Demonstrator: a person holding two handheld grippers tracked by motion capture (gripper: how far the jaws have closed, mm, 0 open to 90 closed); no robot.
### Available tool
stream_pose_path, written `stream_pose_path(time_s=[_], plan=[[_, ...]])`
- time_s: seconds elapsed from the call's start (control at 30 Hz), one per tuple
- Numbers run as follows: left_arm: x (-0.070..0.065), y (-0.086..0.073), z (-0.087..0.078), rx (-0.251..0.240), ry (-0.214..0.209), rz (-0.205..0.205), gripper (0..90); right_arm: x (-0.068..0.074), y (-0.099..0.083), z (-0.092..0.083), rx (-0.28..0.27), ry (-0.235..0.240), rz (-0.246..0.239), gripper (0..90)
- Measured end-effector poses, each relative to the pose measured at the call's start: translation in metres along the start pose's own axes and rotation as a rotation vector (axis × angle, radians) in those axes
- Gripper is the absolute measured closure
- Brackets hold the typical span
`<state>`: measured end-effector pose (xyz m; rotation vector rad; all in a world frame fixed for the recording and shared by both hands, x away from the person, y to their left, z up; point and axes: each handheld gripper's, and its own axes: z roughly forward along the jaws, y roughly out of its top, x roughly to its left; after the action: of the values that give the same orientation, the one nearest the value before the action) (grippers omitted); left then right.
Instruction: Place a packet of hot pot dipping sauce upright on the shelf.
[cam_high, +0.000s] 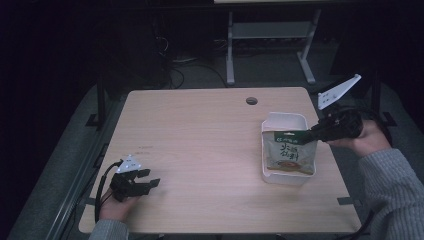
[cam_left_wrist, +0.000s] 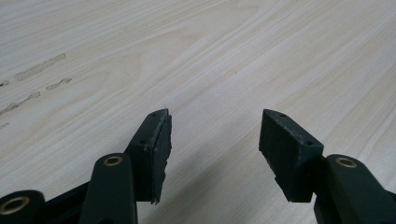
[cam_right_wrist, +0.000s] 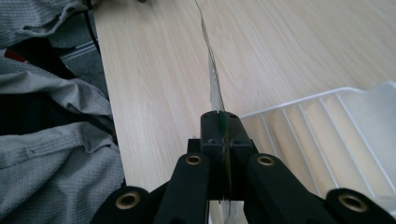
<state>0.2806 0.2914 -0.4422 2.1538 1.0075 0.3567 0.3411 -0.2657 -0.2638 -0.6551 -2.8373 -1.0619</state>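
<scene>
Two grippers: right gripper (cam_high: 311, 134) clamps the snack pouch (cam_high: 290, 156) top edge over the white bin (cam_high: 283, 119), so lower it level; left gripper (cam_high: 145, 181) fingers spread, idle.

Green-topped snack packet (cam_high: 289, 153) with a printed bowl picture, lying face up over a white ribbed plastic tray (cam_high: 283, 120) on the right side of the worktop (cam_high: 200, 145). Top corner pinched between the closed jaws of the right claw (cam_high: 306, 135); seen edge-on in the right gripper view (cam_right_wrist: 214, 88).
</scene>
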Motion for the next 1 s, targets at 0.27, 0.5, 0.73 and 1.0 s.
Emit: stream_pose_path(time_s=[0.27, 0.5, 0.73, 1.0], plan=[[0.0, 0.0, 0.0, -0.003, 0.002, -0.004, 42.6, -0.006, -0.009, 0.011, 0.014, 0.009, 0.019, 88.3], [0.0, 0.0, 0.0, -0.006, 0.001, -0.006, 42.6, -0.01, -0.02, 0.016, 0.008, 0.015, 0.043, 87.5], [0.0, 0.0, 0.0, -0.008, -0.002, -0.01, 42.6, -0.014, -0.034, 0.021, 0.005, 0.018, 0.07, 85.9], [0.001, -0.001, -0.001, -0.009, 0.002, -0.009, 42.5, -0.016, -0.048, 0.022, -0.003, 0.013, 0.092, 84.9]])
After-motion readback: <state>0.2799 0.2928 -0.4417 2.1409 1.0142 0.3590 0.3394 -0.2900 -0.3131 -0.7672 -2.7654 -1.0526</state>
